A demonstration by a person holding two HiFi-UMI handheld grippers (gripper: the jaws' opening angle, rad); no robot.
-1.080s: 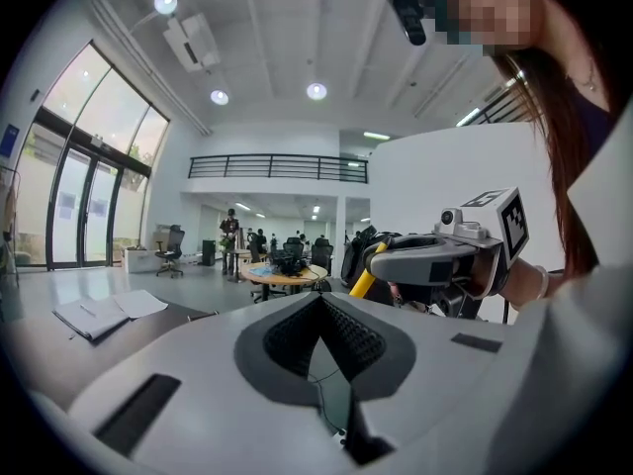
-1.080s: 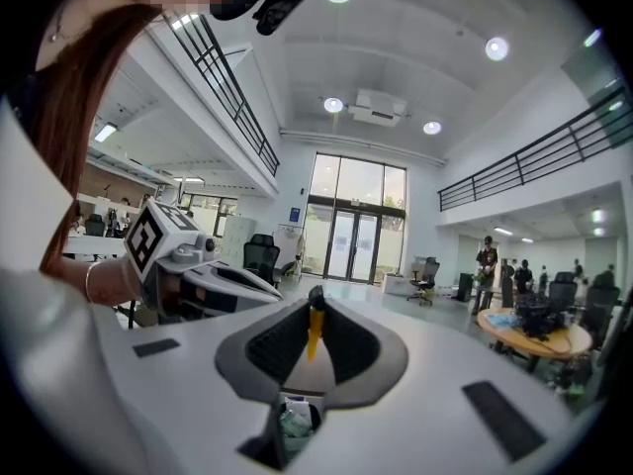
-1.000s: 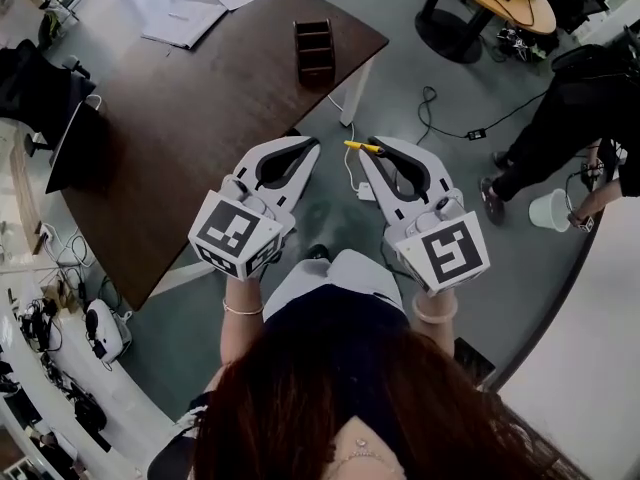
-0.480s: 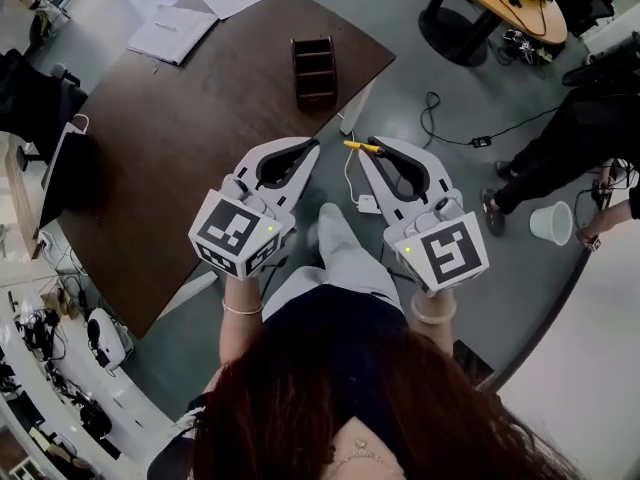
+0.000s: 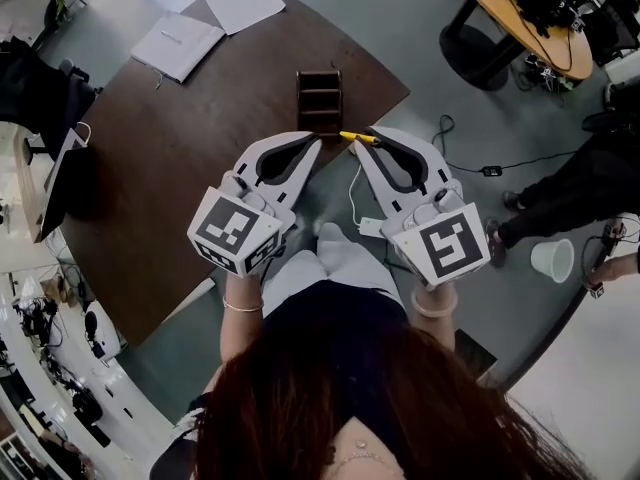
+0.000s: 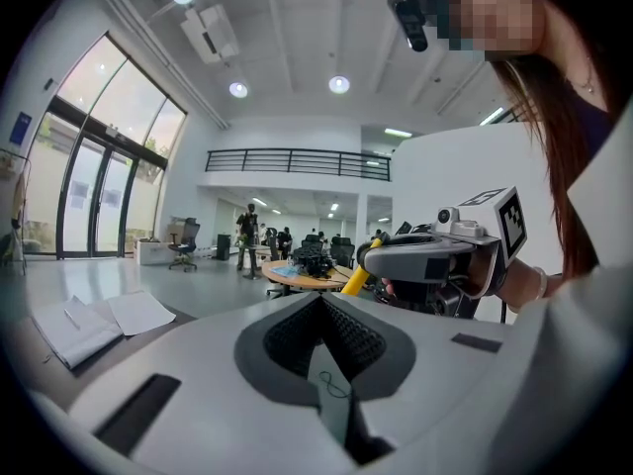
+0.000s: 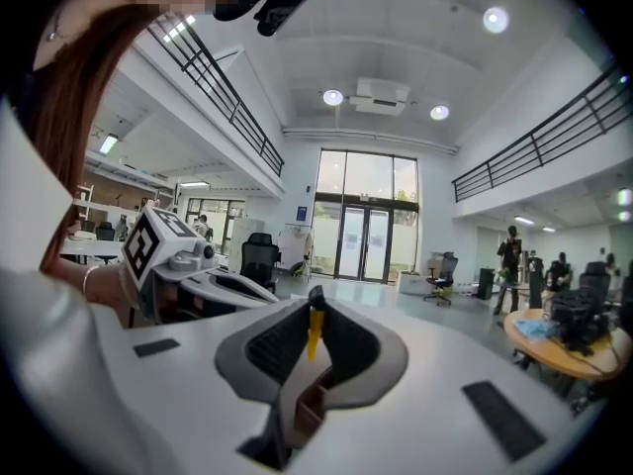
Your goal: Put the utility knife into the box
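A dark wooden box (image 5: 319, 96) with open compartments stands near the corner of the brown table (image 5: 180, 148). My right gripper (image 5: 362, 136) is shut on a yellow utility knife (image 5: 357, 137), which sticks out leftward from its tips just short of the box. In the right gripper view the yellow utility knife (image 7: 315, 332) stands upright between the closed jaws of the right gripper (image 7: 314, 310). My left gripper (image 5: 315, 141) is shut and empty, level with the right one at the table's edge. In the left gripper view, the left gripper (image 6: 321, 300) has the knife (image 6: 356, 275) showing beyond it.
A notebook (image 5: 180, 43) and loose paper (image 5: 243, 0) lie at the table's far side, a dark screen (image 5: 58, 180) at its left edge. On the floor to the right are cables (image 5: 470, 158), a white cup (image 5: 555, 260) and a person (image 5: 590, 183). Another table (image 5: 520, 23) stands beyond.
Both grippers have moved forward over the floor toward the table; the box now lies just beyond their tips. The knife stays in the right gripper.
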